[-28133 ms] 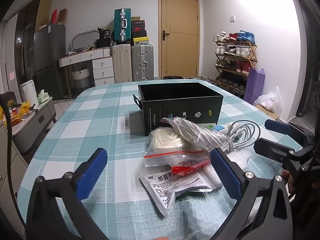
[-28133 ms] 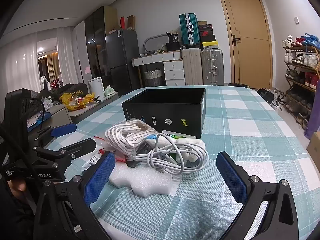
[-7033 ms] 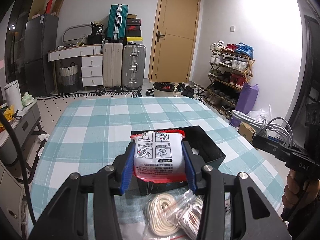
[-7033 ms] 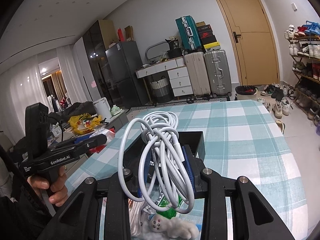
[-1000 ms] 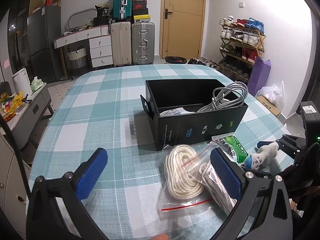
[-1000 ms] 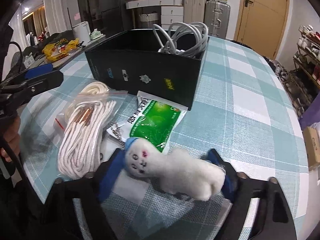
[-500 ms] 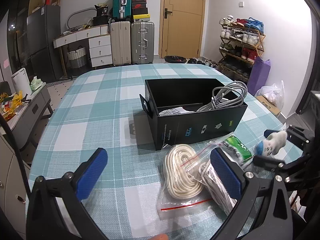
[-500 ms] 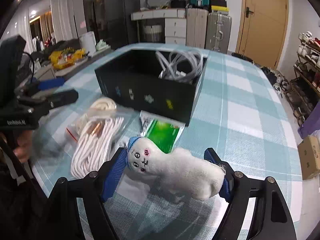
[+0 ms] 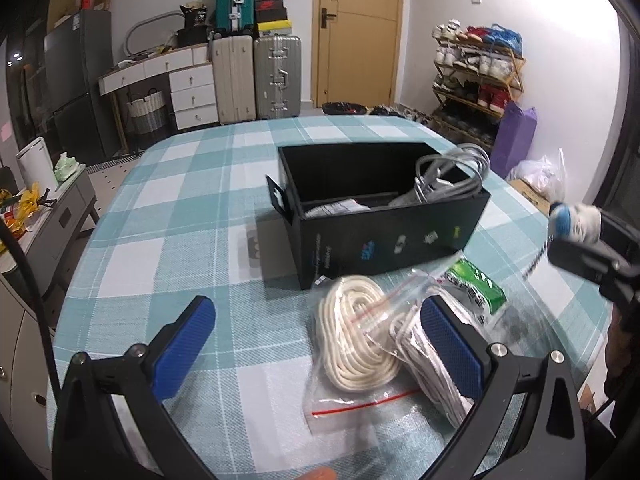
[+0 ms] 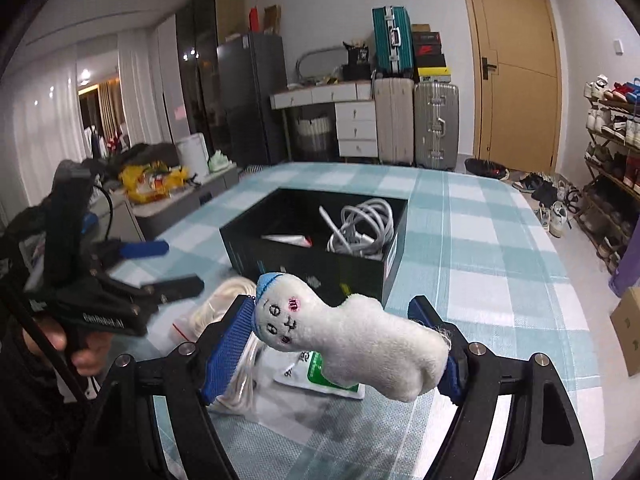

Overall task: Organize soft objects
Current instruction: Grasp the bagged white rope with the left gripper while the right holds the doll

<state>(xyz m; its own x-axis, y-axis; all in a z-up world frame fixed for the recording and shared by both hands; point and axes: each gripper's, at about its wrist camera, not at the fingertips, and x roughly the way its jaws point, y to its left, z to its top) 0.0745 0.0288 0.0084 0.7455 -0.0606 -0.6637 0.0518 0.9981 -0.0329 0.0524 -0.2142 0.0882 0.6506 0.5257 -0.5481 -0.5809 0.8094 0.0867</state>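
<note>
A white plush toy (image 10: 352, 336) with a blue cap lies crosswise between the blue pads of my right gripper (image 10: 332, 344), which is shut on it and holds it above the table. The toy (image 9: 576, 218) also shows at the right edge of the left wrist view. Beyond it stands a black box (image 10: 304, 260) holding a coiled white cable (image 10: 360, 228) and a packet. My left gripper (image 9: 320, 344) hangs open over the table, close above a bagged cream rope (image 9: 352, 332). A green packet (image 9: 476, 288) lies beside the bags.
The checked tablecloth (image 9: 180, 216) covers a rounded table. A second bagged white cord (image 9: 428, 352) lies under my left gripper's right finger. A hand (image 10: 84, 352) holds the left gripper. A shoe rack (image 9: 476, 76), suitcases (image 9: 256, 76) and a door (image 9: 356, 32) stand behind.
My right gripper has lifted the plush toy off the table and tilted up, so the box's inside now shows. The left gripper has stayed in place.
</note>
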